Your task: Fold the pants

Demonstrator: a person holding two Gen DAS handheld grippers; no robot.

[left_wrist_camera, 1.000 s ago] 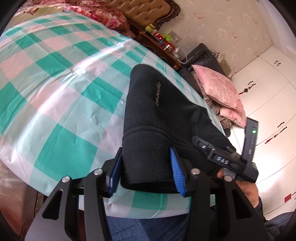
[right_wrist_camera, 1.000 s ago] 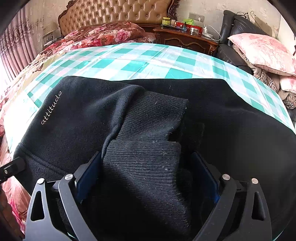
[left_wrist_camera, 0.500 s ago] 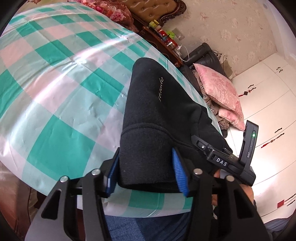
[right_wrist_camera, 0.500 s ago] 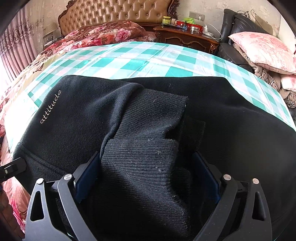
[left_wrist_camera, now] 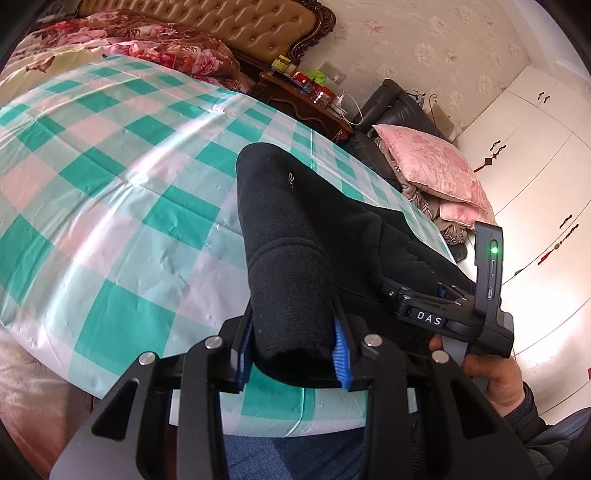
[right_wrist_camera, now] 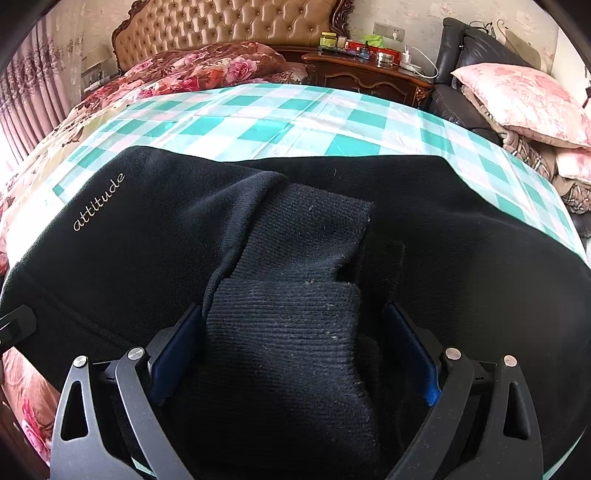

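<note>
Pants: I see the black fleece pants [right_wrist_camera: 155, 236] spread across the green-and-white checked cloth [left_wrist_camera: 110, 206] covering the surface, near its front edge. The word "attitude" is stitched in pale thread on the left part in my right wrist view.
Left claw: my left claw [left_wrist_camera: 291, 349] has just been narrowing, and its blue pads [left_wrist_camera: 339, 354] now press on both sides of a ribbed knit cuff of the pants, bunching it into a roll. The cloth rises from the surface up into the grip.
Right claw: my right claw [right_wrist_camera: 291, 354] sits over another ribbed cuff [right_wrist_camera: 284, 332] that lies on top of the pants. The cuff is between the dark blue pads; it lies against the left pad, but a gap shows beside the right one, so I read this claw as fairly wide and not clamped.
Hand: a person's hand [left_wrist_camera: 491, 380] holds the right claw's handle at the right of my left wrist view.
Surroundings: a tufted tan headboard [right_wrist_camera: 229, 33], a red floral quilt [right_wrist_camera: 207, 70], a dark wooden nightstand [right_wrist_camera: 365, 75] and a pink pillow [left_wrist_camera: 432, 166] lie beyond.
</note>
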